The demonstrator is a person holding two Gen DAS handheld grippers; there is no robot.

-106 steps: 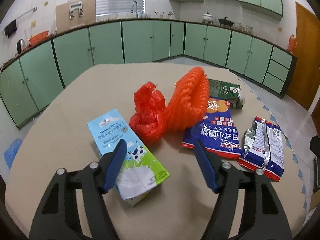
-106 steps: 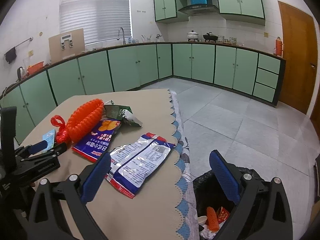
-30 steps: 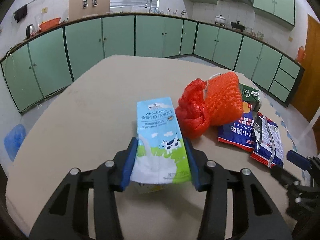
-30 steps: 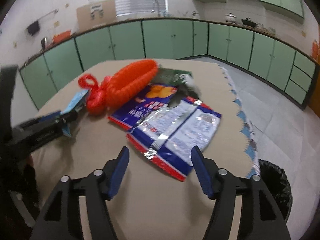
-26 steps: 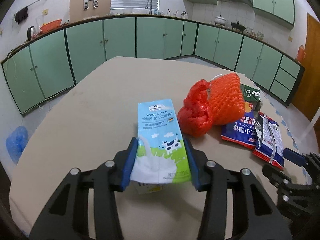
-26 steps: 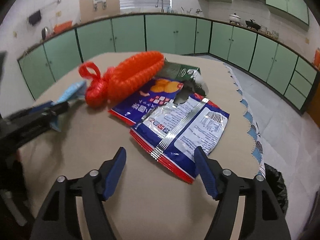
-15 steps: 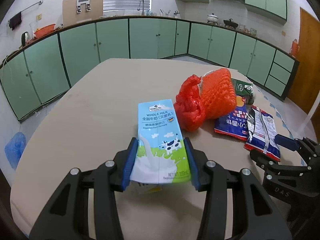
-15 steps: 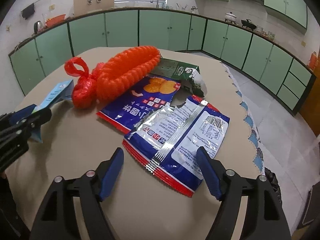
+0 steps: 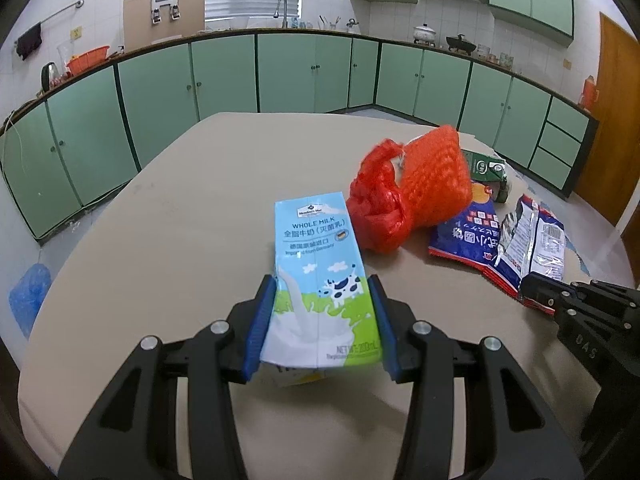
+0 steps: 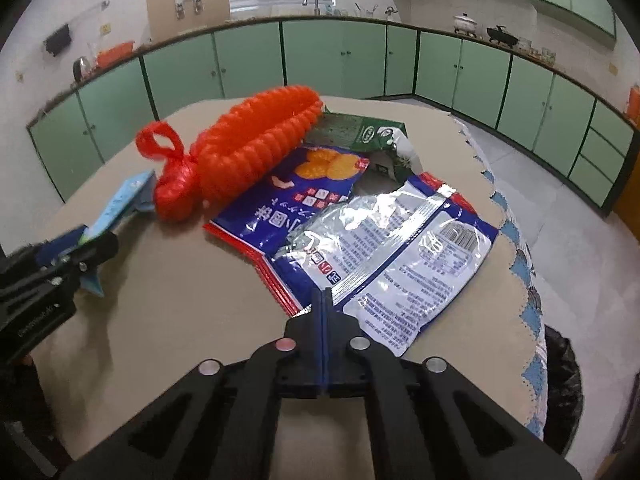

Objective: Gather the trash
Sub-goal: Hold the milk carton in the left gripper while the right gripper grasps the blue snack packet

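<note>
so the left gripper [image 9: 320,320] has its blue pads squeezed on both sides of the milk carton [image 9: 320,276], near the carton's bottom end, with the printed face up and the far end poking out over the table [image 9: 168,220]. grabbing the narrow width like that makes sense, the box is stiff and won't fold

the right gripper [image 10: 325,300] has just snapped closed, and its fingers are pressed flat together, pinching the near edge of the silver and blue snack bag [image 10: 400,252] (thin foil, so the pads basically meet, only the edge is caught). the rest of the bag looks like it's lying on the table, partly on top of the blue cracker packet [image 10: 288,200]

past those there's the orange net bag [image 10: 248,152] knotted at one end, resting on that blue packet, and a torn green carton [image 10: 360,132] behind it

the black bin bag [image 10: 560,376] sits on the floor just off the table's scalloped edge, right side of the right wrist view. my guess is both pieces go there next, and the foil bag could slip since so little of it is gripped
</note>
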